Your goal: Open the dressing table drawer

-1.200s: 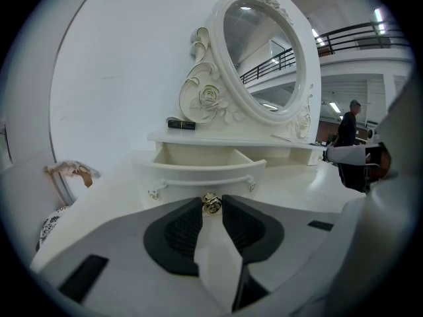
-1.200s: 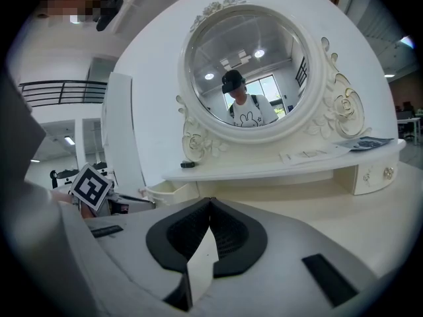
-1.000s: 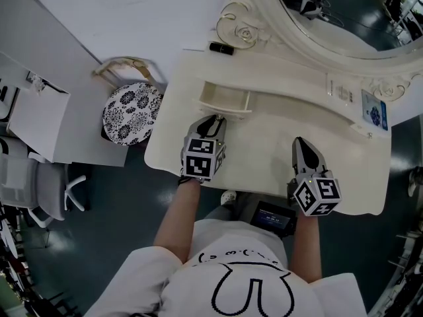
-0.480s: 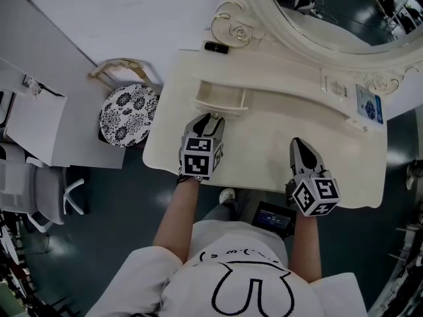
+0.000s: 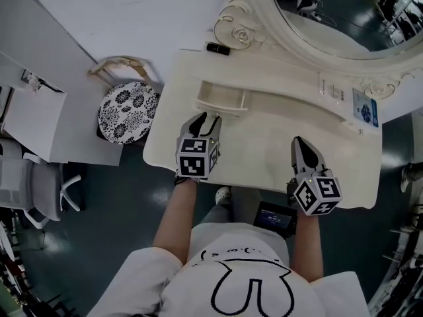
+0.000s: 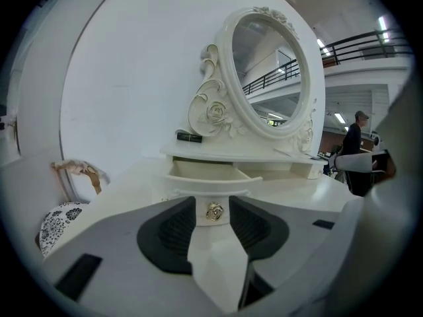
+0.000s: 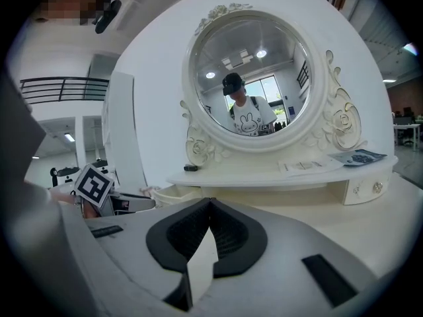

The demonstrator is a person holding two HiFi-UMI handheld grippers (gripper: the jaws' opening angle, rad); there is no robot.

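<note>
Between the opening jaws of the left gripper (image 5: 209,118) sits the knob (image 6: 213,211) of the drawer (image 5: 222,99), unpressed, dead ahead on the far side; the clenched, empty right gripper (image 7: 210,205) lies well to the right.

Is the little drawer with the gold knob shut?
No, the drawer sticks out from the dressing table, and its inside shows.

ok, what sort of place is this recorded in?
Likely a large hall or lab staged as a bedroom corner, not a home: an ornate mirrored dressing table, but with a mezzanine railing behind and an office chair beside it.
</note>
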